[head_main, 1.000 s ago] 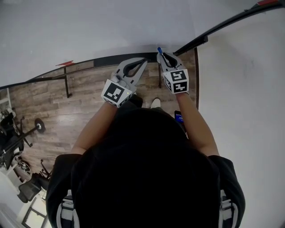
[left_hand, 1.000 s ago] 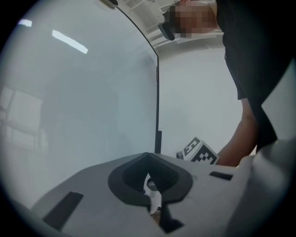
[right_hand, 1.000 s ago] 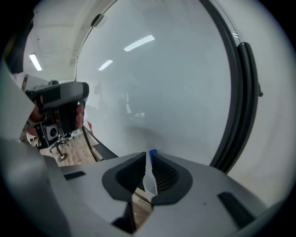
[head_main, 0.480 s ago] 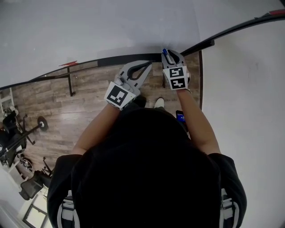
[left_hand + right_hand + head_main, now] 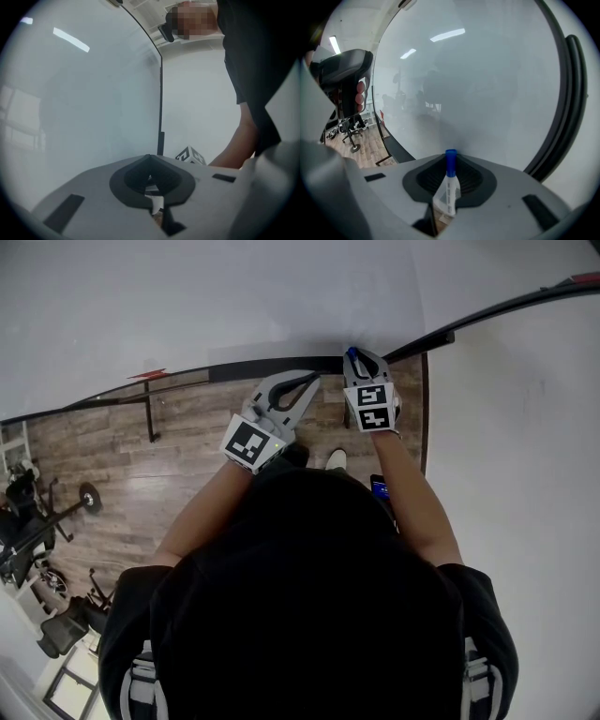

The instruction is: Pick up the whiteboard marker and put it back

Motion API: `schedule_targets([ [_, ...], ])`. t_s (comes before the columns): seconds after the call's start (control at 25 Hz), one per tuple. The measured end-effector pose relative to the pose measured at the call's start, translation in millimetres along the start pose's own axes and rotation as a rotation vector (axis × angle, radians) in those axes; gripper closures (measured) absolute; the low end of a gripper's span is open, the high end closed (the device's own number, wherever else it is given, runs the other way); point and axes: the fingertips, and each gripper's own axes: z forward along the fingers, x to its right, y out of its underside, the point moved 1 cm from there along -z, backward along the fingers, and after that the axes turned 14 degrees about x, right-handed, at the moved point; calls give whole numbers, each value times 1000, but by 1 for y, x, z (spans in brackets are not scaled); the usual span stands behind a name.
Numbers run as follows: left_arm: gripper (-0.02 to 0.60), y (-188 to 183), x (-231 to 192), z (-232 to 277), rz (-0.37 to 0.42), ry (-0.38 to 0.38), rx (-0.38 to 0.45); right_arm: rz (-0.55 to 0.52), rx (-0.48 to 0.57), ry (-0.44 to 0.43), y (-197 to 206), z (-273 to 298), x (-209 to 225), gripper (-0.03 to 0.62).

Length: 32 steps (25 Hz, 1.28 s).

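A white whiteboard marker (image 5: 447, 186) with a blue cap stands between the jaws of my right gripper (image 5: 449, 183), which is shut on it. Its blue cap (image 5: 352, 354) points at the whiteboard (image 5: 187, 306), close to the board's black bottom ledge (image 5: 253, 367). My left gripper (image 5: 298, 388) is held just to the left, jaws shut with nothing between them, also near the ledge. In the left gripper view the left gripper (image 5: 151, 180) faces the board surface (image 5: 84, 103).
The board's dark frame edge (image 5: 562, 108) runs down the right side. A white wall (image 5: 525, 427) lies to the right. Wooden floor (image 5: 122, 474) is below, with exercise gear (image 5: 28, 521) at the far left. The person's feet (image 5: 335, 458) are under the grippers.
Both grippers have drifted slightly right and toward the board's ledge; the right gripper carries the marker with it, cap closer to the board.
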Motion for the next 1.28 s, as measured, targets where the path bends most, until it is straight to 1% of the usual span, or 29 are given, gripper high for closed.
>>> schedule_targets([
  [0.16, 578, -2, 1, -1, 3, -7, -17, 13, 27, -4, -8, -6, 2, 535],
  [0.24, 578, -2, 6, 0, 7, -5, -7, 8, 51, -4, -11, -14, 5, 536],
  [0.32, 578, -4, 8, 2, 13, -13, -6, 1, 78, 0, -18, -20, 8, 535],
  [0.44, 578, -7, 6, 4, 20, -31, -26, 10, 96, -10, -25, -21, 8, 536],
  [0.6, 578, -8, 8, 5, 18, -21, -8, 13, 143, -5, -37, -28, 10, 536],
  [0.84, 578, -17, 7, 7, 44, -21, -10, 9, 210, -14, -60, -41, 8, 536],
  [1.0, 578, -24, 11, 9, 67, -31, -6, 13, 253, -33, -77, -55, 8, 536],
  [1.16, 578, -30, 11, 12, 106, -56, -17, 53, 302, -67, -95, -70, 9, 536],
  [1.28, 578, -38, 12, 9, 113, -55, 0, 69, 334, -99, -113, -82, 3, 536],
])
